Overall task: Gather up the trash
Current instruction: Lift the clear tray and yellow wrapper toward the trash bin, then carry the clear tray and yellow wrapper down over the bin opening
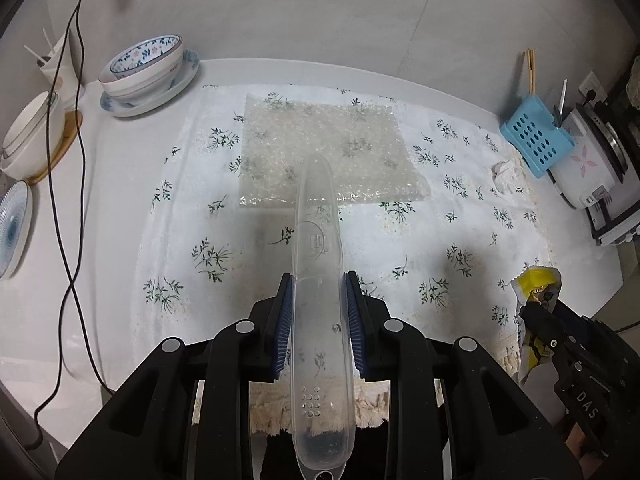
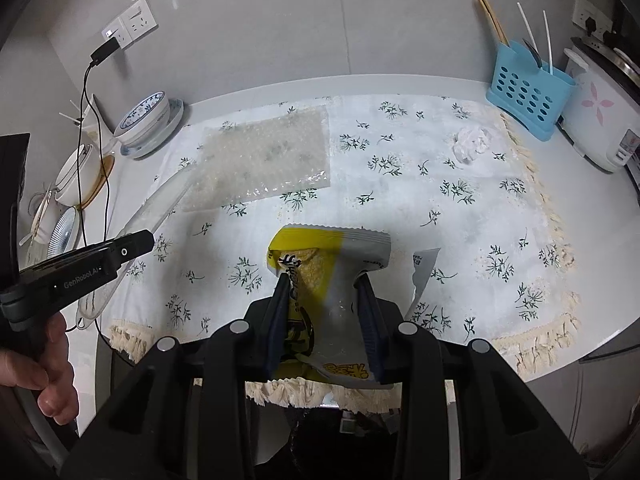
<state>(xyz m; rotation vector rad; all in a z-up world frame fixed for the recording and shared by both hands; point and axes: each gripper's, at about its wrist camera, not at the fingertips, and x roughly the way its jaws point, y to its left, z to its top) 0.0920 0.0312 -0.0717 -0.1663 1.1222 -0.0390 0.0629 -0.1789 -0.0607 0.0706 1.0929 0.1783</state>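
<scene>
Above the floral tablecloth (image 1: 224,312), the left tongs (image 1: 318,280) are clamped on a long clear plastic case (image 1: 318,248). Right tongs (image 2: 324,280) pinch a yellow-and-grey snack wrapper (image 2: 332,252). Bubble wrap (image 1: 328,152) and a crumpled tissue (image 2: 472,142) lie on the cloth.

"GenRobot.AI" on the left gripper (image 2: 132,246), "DAS" on the right gripper (image 1: 540,312), snack wrapper (image 2: 332,264) print unreadable

— How's my picture? 
— Soft, even overhead light; faint shadows on the tablecloth (image 1: 460,216). Sharp centre, slightly grainy.
— My edges? 
— Fisheye bends them; corners go black.
</scene>
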